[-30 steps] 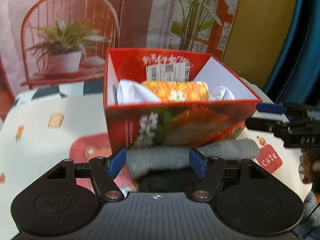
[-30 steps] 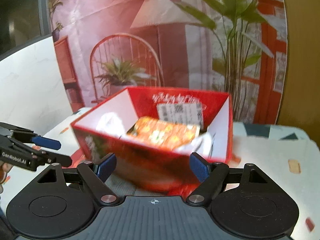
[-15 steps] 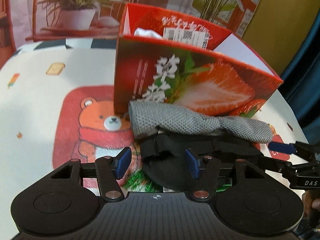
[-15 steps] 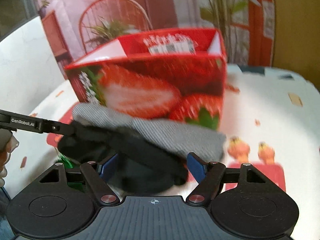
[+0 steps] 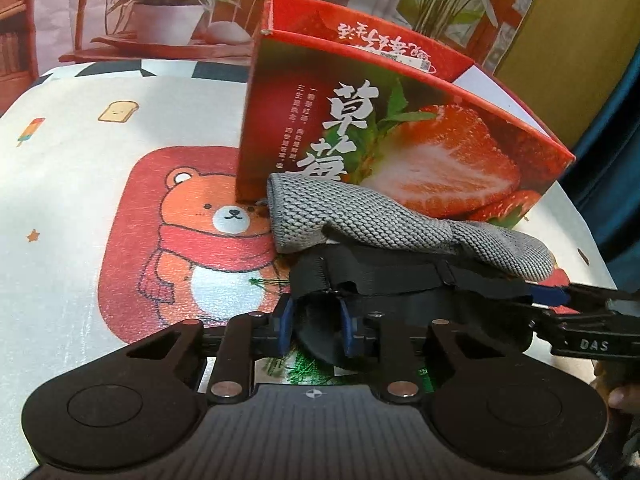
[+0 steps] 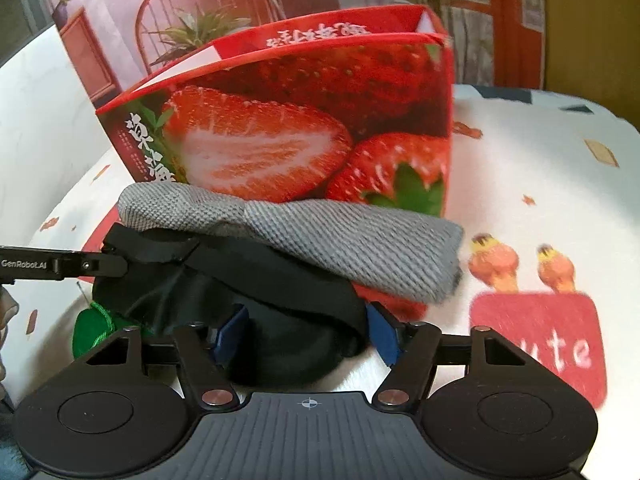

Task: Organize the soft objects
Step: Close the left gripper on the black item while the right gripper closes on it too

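Left gripper pinches a black strap; right gripper spread around it – gray cloth beyond the jaws could slide off when lifted.

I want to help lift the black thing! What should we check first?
1. Left claw closed on the black eye mask: ok.
2. Right claw closed on it too: not ok, fingers spread wide.
3. Gray knit cloth off the mask: not ok, it lies on top.
4. Strawberry box open on top: ok.
5. Room left inside the box: cannot tell.
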Motion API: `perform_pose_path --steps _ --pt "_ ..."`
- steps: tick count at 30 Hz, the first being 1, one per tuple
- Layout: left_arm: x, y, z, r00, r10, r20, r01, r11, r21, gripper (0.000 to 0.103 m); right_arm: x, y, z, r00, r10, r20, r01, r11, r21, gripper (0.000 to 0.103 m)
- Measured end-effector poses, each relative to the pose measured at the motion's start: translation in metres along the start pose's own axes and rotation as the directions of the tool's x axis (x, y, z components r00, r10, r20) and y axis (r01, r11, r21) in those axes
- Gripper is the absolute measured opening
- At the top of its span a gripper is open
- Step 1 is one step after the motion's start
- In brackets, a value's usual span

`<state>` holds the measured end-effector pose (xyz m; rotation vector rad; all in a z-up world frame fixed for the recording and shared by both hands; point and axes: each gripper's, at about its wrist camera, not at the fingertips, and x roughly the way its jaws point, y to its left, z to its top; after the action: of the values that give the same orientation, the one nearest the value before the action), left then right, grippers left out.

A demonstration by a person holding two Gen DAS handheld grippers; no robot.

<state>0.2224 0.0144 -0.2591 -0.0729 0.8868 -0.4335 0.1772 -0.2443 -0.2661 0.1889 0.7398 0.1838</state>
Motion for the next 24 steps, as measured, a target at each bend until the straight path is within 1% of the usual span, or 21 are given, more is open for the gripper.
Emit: perform_pose_path --steps 5,11,18,24 --pt "-0.003 0.002 -0.004 1.0 0.022 0.019 -0.022 1.0 -0.019 0.024 0.015 0.008 0.01 1.0 -0.001 0.01 0.001 0.999 -0.048 0.061" --pt "-0.004 0.003 -0.016 0.999 0.028 0.021 -0.027 0.998 -0.049 0.024 0.018 0.007 0.01 1.0 0.002 0.023 -0.001 0.999 -0.046 0.06" --pt "-0.005 0.005 -0.02 0.999 0.032 0.031 -0.03 0.998 -0.058 0.024 0.001 0.005 0.004 0.999 -0.011 0.047 0.013 0.999 -0.034 0.06" --pt "-0.005 0.004 -0.023 0.998 0.038 0.041 -0.035 0.998 -0.056 0.024 -0.015 -0.006 -0.007 0.999 -0.015 0.046 0.014 1.0 0.023 0.06"
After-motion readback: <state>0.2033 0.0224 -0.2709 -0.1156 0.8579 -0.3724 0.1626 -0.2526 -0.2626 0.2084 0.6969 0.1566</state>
